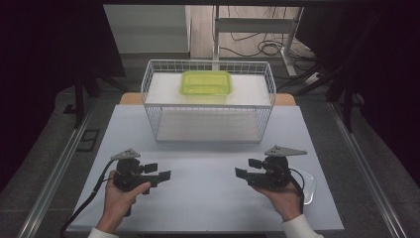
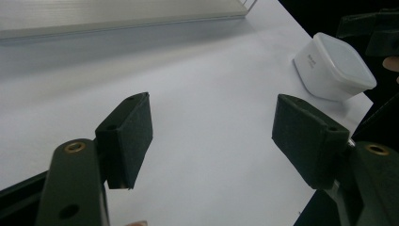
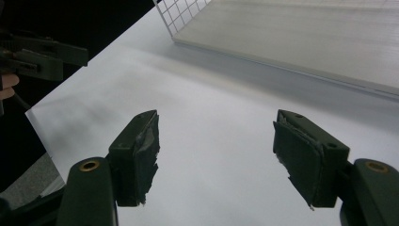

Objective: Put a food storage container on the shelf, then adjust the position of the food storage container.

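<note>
A green-lidded box [image 1: 206,83] sits inside a white wire basket [image 1: 208,106] at the back of the white table. A clear box with a white lid [image 2: 334,68] rests near the table's right edge, just behind my right hand [image 1: 308,187]. My left gripper [image 1: 159,171] hovers low over the front left of the table, its jaws open and pointing right, with nothing between the pads [image 2: 214,127]. My right gripper [image 1: 246,167] faces it from the front right, open too, over bare table [image 3: 216,141].
The basket's base [image 3: 301,42] lies just beyond both grippers. White tabletop [image 1: 208,193] stretches between the two hands. Metal rails [image 1: 54,173] run along both sides of the table, and dark curtains and cables lie beyond.
</note>
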Demonstrator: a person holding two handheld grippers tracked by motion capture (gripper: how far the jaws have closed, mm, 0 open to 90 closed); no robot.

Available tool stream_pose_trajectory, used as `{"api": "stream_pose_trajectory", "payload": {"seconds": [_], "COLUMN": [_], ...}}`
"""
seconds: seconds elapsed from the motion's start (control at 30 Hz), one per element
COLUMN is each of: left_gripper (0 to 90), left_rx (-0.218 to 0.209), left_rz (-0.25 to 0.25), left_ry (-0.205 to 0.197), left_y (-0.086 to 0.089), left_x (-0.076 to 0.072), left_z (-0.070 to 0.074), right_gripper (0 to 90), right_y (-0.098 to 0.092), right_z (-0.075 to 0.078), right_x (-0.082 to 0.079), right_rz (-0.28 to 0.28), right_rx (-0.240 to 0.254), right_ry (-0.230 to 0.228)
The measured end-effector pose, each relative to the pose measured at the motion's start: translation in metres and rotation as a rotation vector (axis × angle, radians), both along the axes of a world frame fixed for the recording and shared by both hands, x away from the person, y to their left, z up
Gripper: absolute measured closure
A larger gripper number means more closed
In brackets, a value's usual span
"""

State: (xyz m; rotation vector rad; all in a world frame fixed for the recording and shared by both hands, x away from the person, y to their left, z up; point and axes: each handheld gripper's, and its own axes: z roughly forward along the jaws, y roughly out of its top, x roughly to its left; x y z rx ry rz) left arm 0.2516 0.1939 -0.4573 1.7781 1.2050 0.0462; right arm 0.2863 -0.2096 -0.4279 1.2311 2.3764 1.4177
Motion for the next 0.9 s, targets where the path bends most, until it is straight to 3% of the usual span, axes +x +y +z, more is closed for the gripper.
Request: {"api": "stream_pose_trajectory", "payload": {"seconds": [0.17,0.27,0.37,0.7,0.8,0.9], "left_gripper": [27.8,28.0,28.1,27.9,28.0,28.1], "left_rx": [-0.014,-0.008,0.003,0.021,0.015,0.012], "left_rz": [-0.006,-0.009,-0.009,-0.020,-0.019,-0.021], "left_ry": [0.005,0.007,0.006,0.008,0.007,0.009], "left_y": [-0.001,-0.001,0.000,-0.003,-0.003,-0.004], "left_x": [0.001,0.001,0.002,-0.002,-0.002,-0.001], "left_z": [0.000,-0.001,-0.001,-0.003,-0.002,-0.003], "right_gripper": [32.2,33.5,33.8,34.0,35.4,38.4], "right_y": [-0.005,-0.014,-0.023,-0.068,-0.089,-0.110], "right_z": [0.003,0.007,0.012,0.058,0.056,0.047], "right_x": [-0.002,-0.004,-0.008,-0.041,-0.048,-0.049], "right_rz": [-0.017,-0.062,-0.098,-0.211,-0.266,-0.321], "right_rx": [-0.008,-0.038,-0.037,0.011,0.010,-0.022], "right_ry": [-0.001,0.007,0.008,-0.074,-0.062,-0.028]}}
